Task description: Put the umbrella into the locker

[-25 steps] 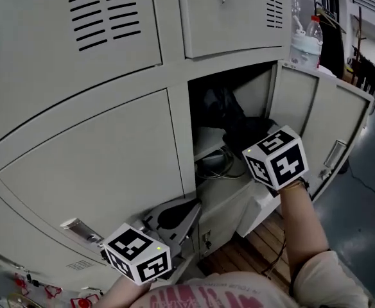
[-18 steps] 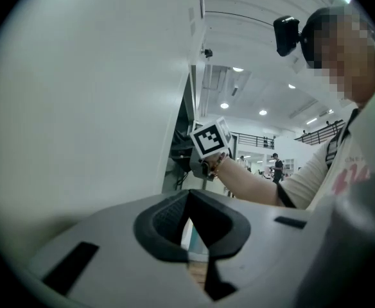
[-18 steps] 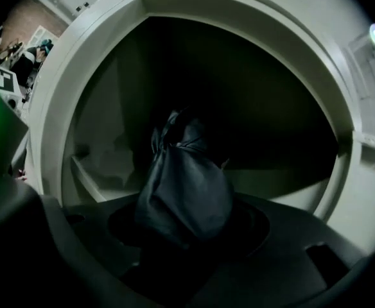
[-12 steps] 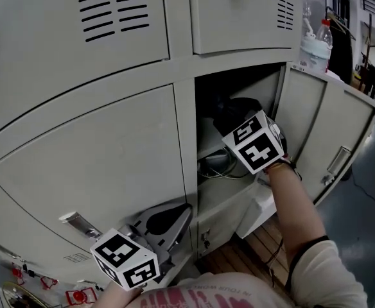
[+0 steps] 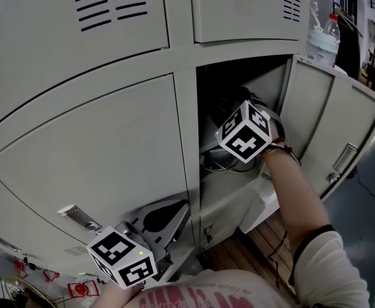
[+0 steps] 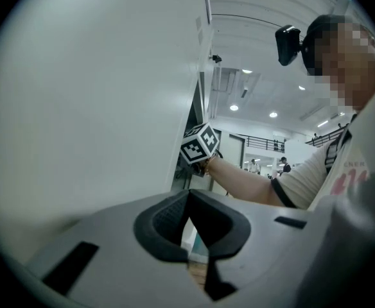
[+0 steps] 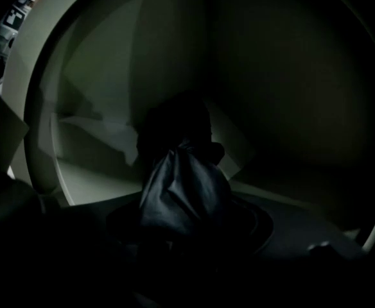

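The locker compartment (image 5: 268, 76) stands open, its door (image 5: 329, 127) swung out to the right. My right gripper (image 5: 234, 108) reaches into it, its marker cube (image 5: 245, 132) at the opening. In the dark right gripper view the black folded umbrella (image 7: 182, 188) lies between the jaws of that gripper (image 7: 187, 233), deep inside the locker; the jaws have just been opening and stand wide around the fabric. My left gripper (image 5: 178, 212) hangs low beside the closed lockers, shut with nothing in it; its pads (image 6: 168, 220) meet at the tips.
A water bottle (image 5: 322, 34) stands above the open door. Cables (image 5: 221, 164) lie on a lower shelf inside the locker. A closed locker door with a metal handle (image 5: 78, 218) is on the left. Wooden floor (image 5: 258, 242) shows below.
My right gripper has gone further into the locker, up and left in the head view, and its cube has rolled. The left gripper has stayed in place.
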